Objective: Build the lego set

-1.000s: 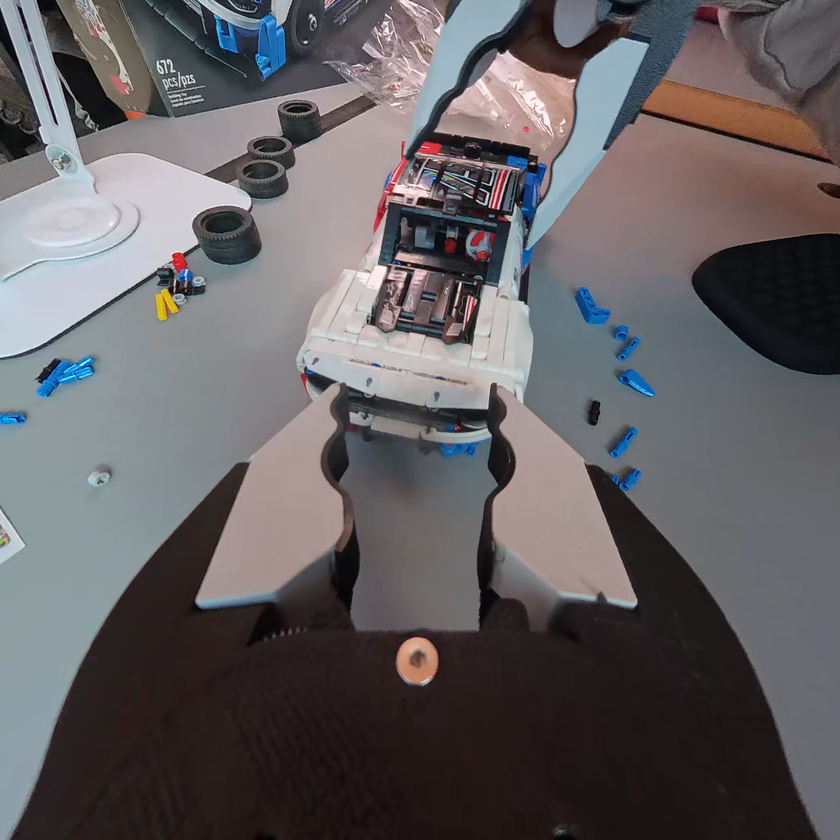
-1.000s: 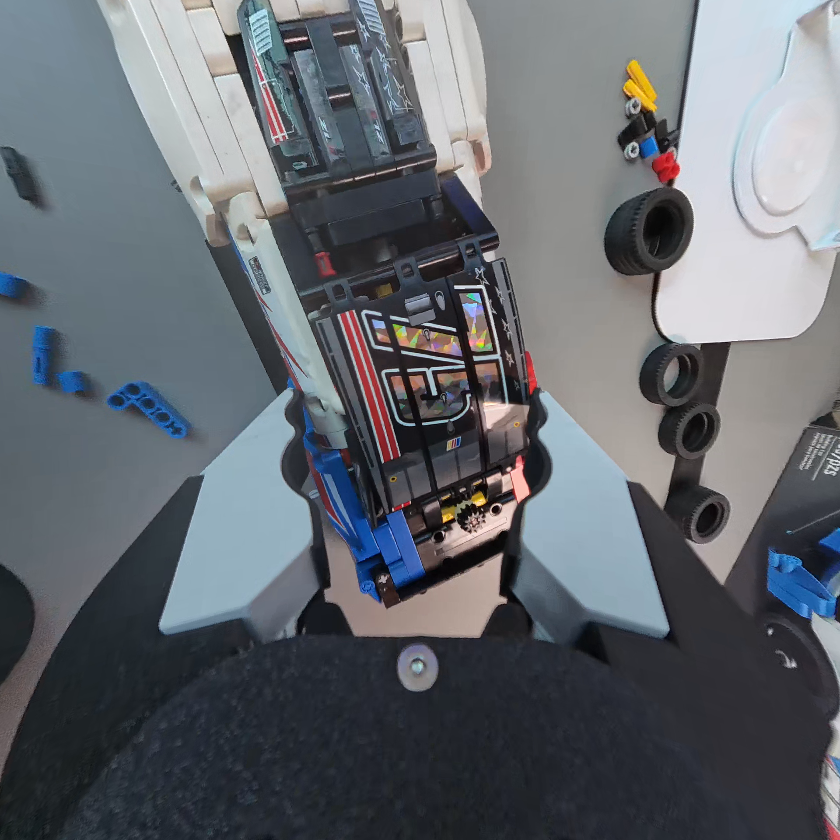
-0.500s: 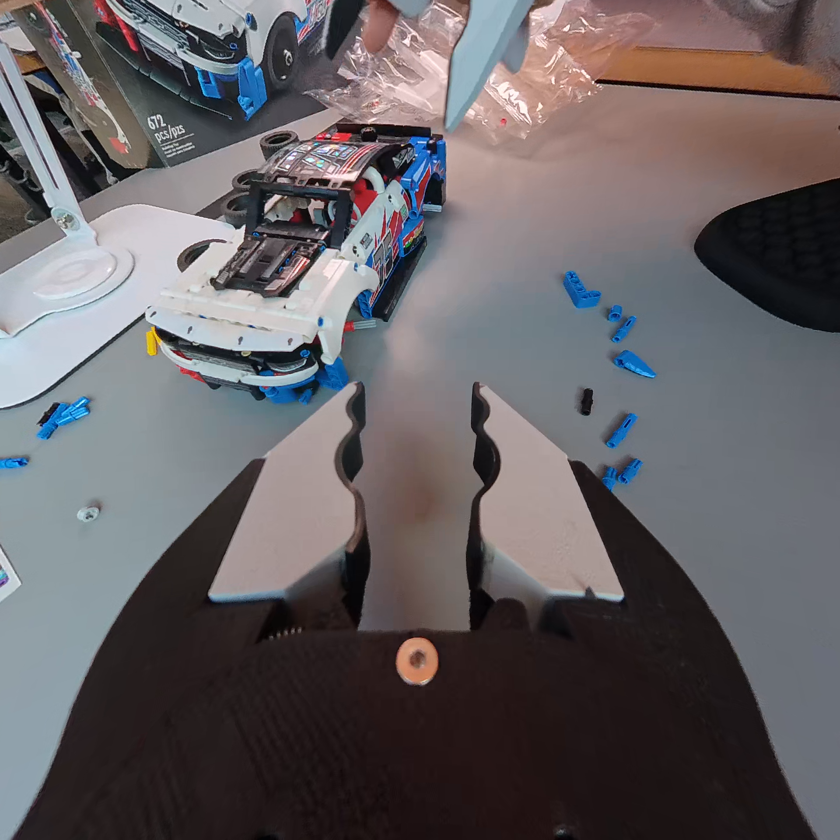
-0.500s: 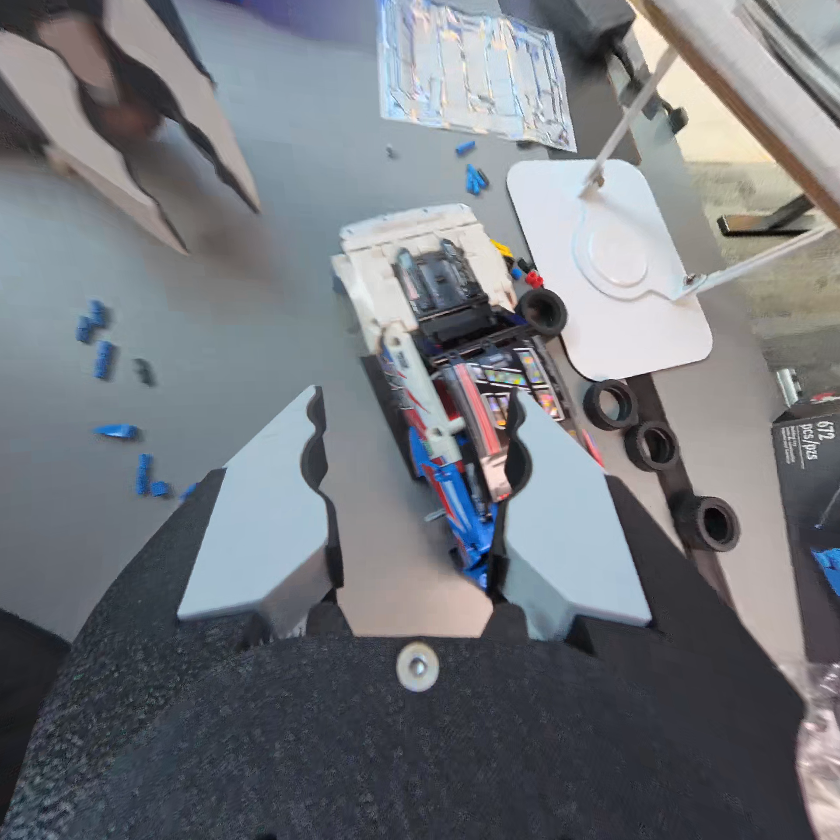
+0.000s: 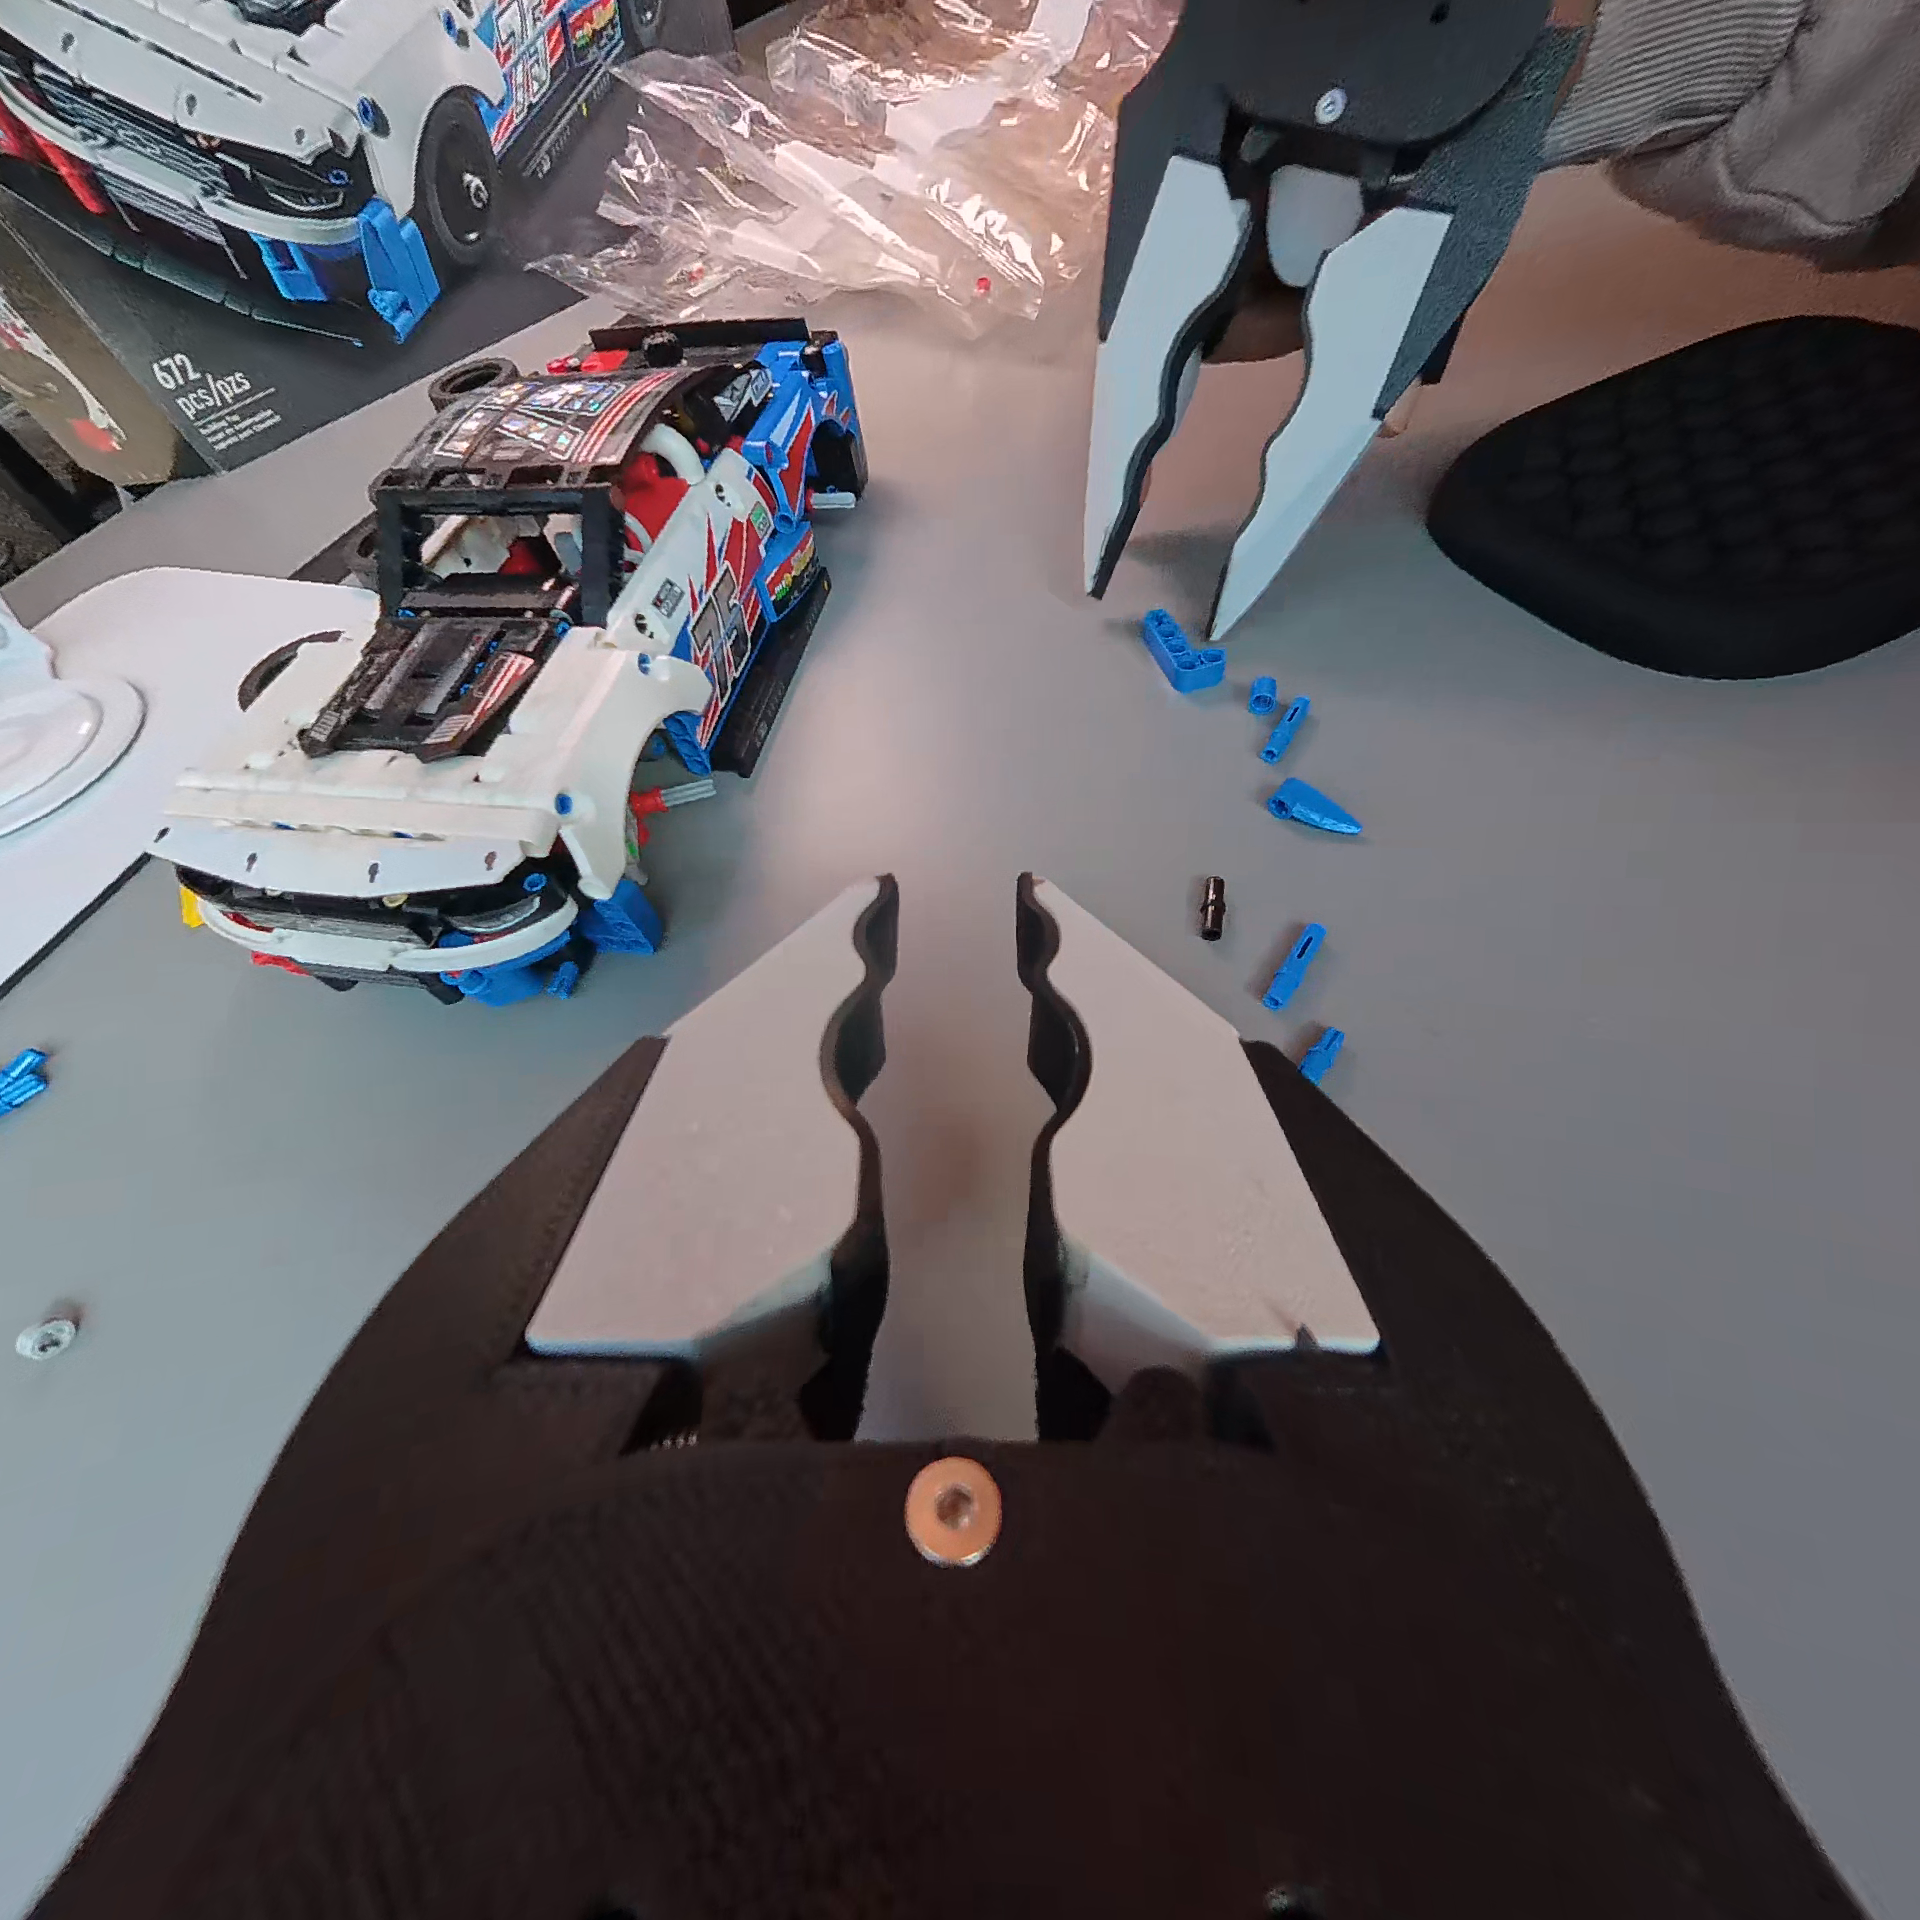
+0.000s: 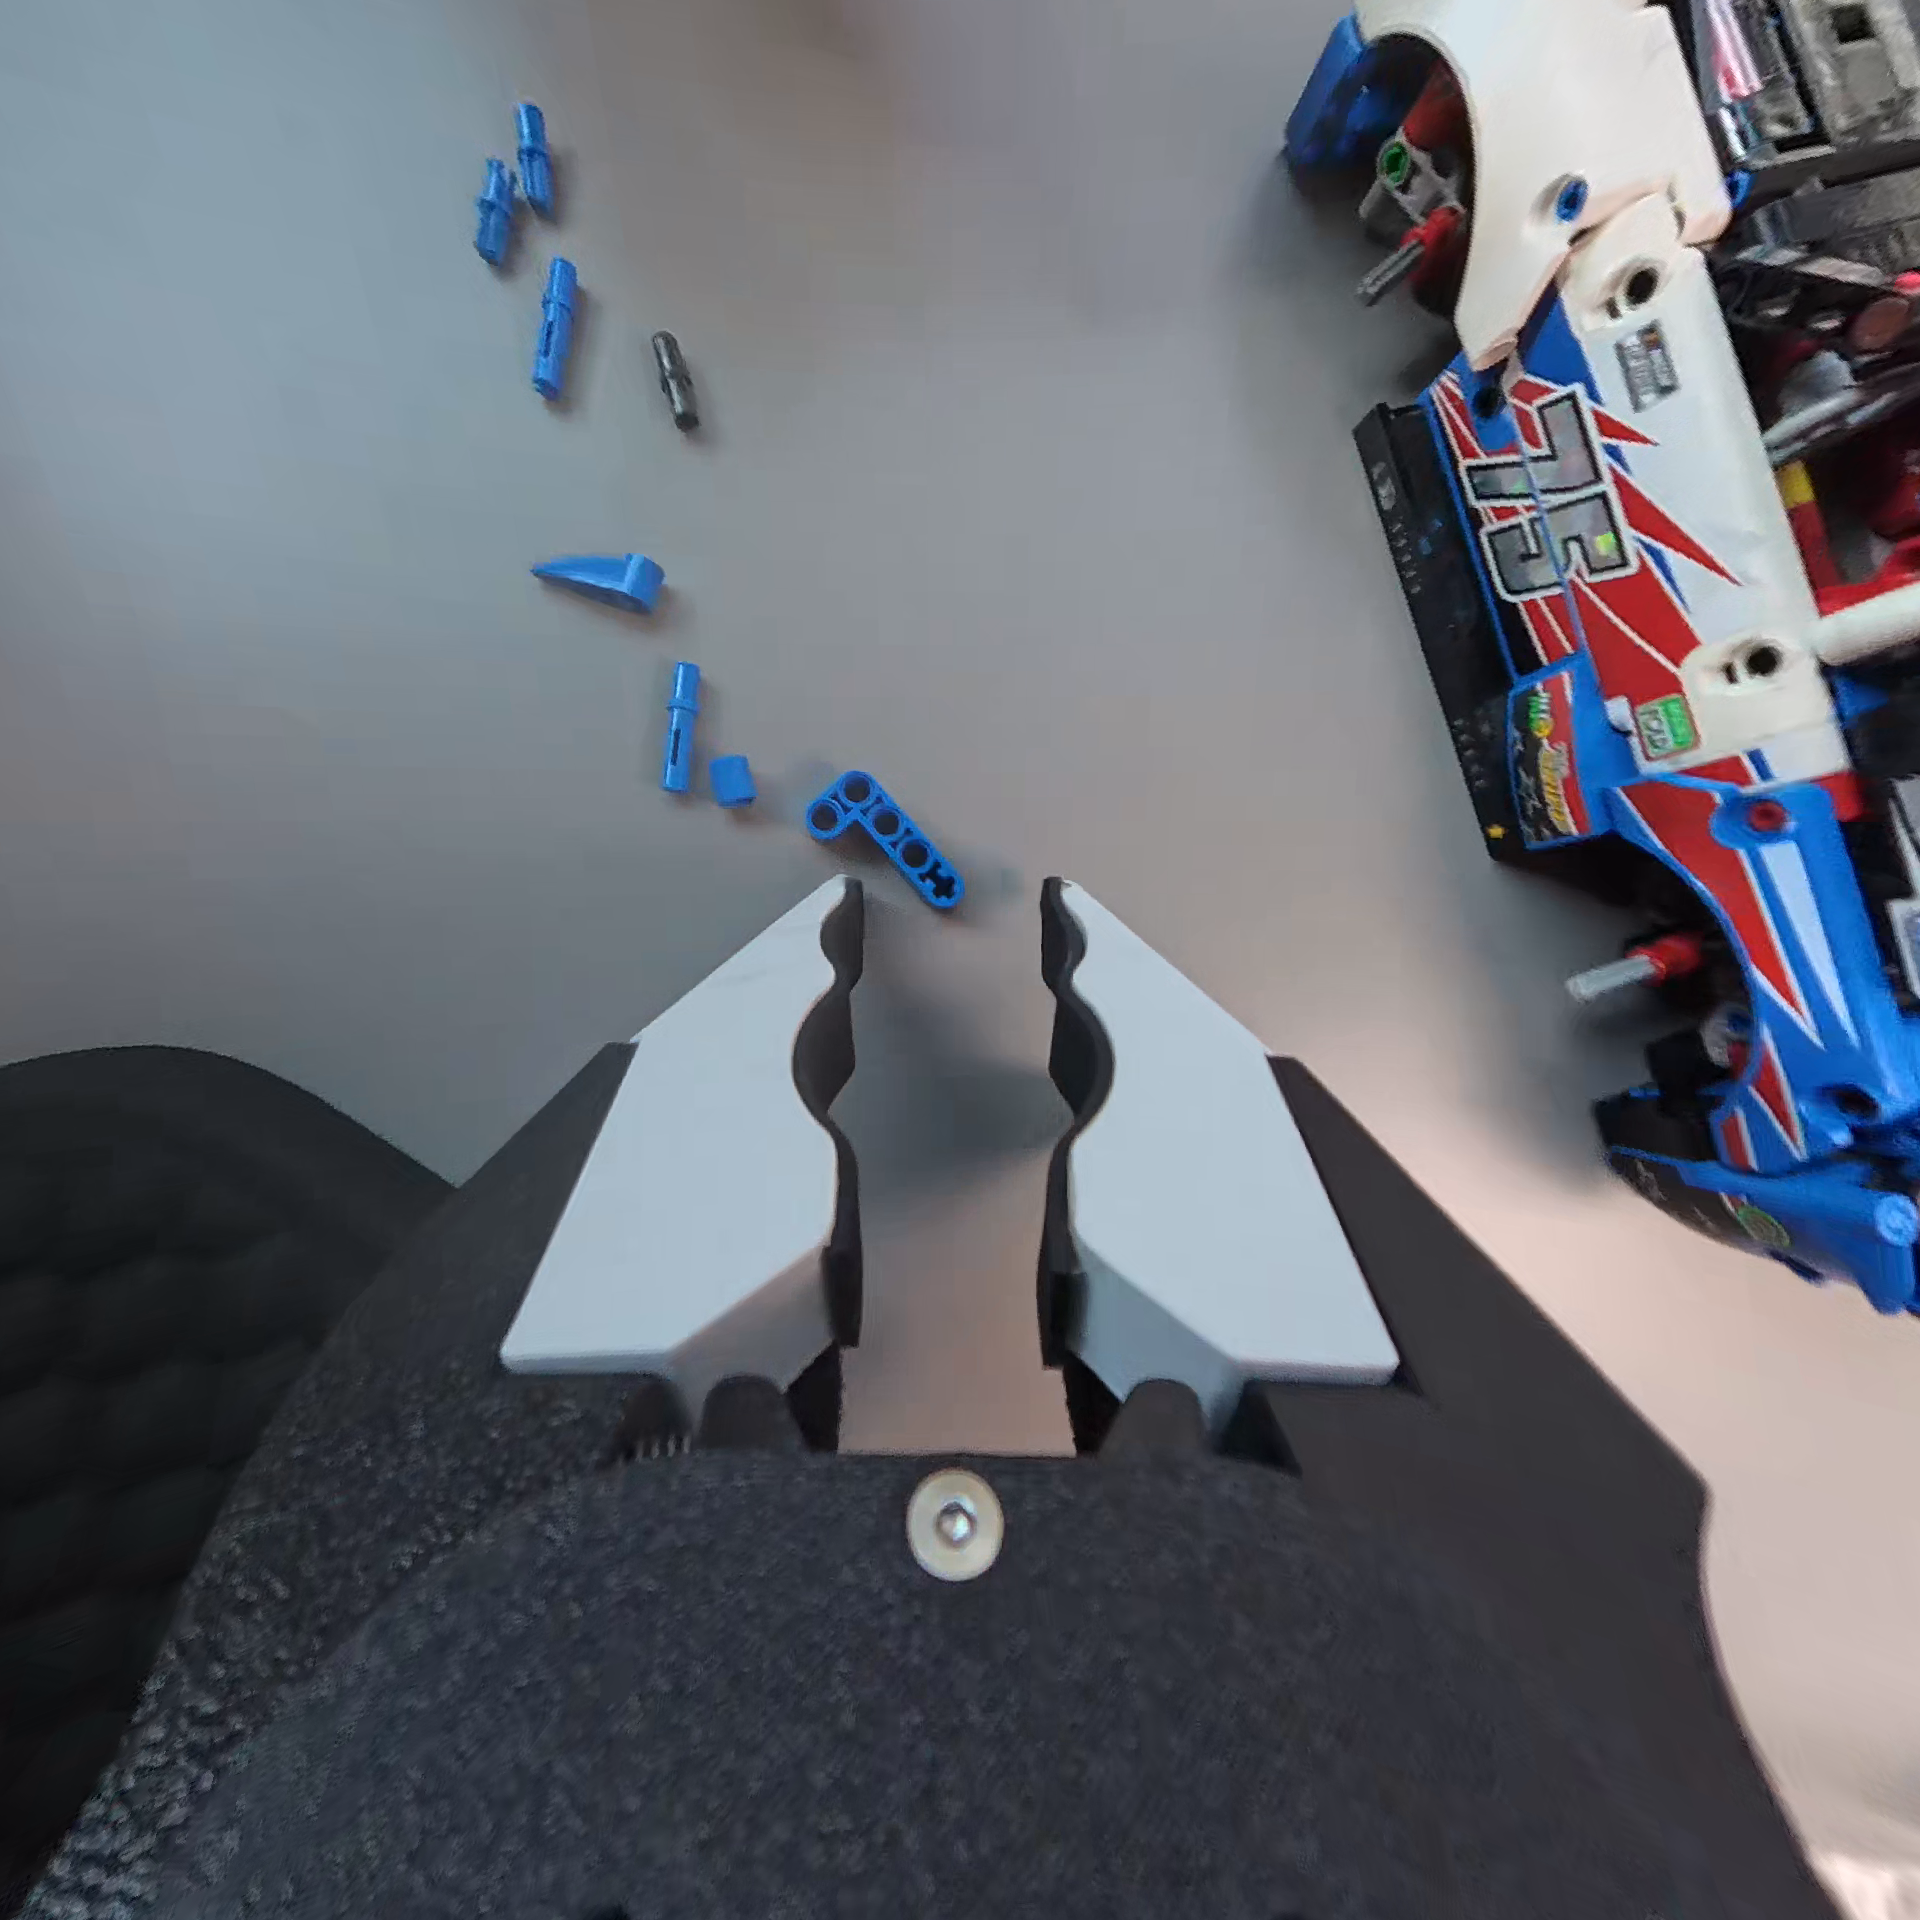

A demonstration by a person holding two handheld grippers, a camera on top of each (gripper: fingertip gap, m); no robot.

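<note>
The white, blue and red lego car (image 5: 520,665) stands on the grey table, left of centre, without wheels; it also shows at the right edge of the right wrist view (image 6: 1662,623). My left gripper (image 5: 956,894) is open and empty, low over bare table right of the car's nose. My right gripper (image 6: 951,888) is open and empty, tips pointing down just short of a blue L-shaped beam (image 6: 885,840). In the left wrist view the right gripper (image 5: 1155,608) hangs over that beam (image 5: 1182,657).
A row of loose blue pins (image 5: 1285,727), a blue wedge piece (image 5: 1314,808) and a black pin (image 5: 1211,907) lies right of the car. The set's box (image 5: 260,208), plastic bags (image 5: 852,187), a black mesh pad (image 5: 1704,488) and a white stand base (image 5: 62,707) ring the area. The grippers' ends are close to 15 cm from one another. From the left gripper's tips to the black pin (image 5: 1211,907) is close to 6 cm. Seen from the right wrist view (image 6: 678,369) as well.
My right gripper let go of the car's rear, lifted off and came down by the blue beam. The car now sits to the left, turned sideways. My left gripper's gap has narrowed.
</note>
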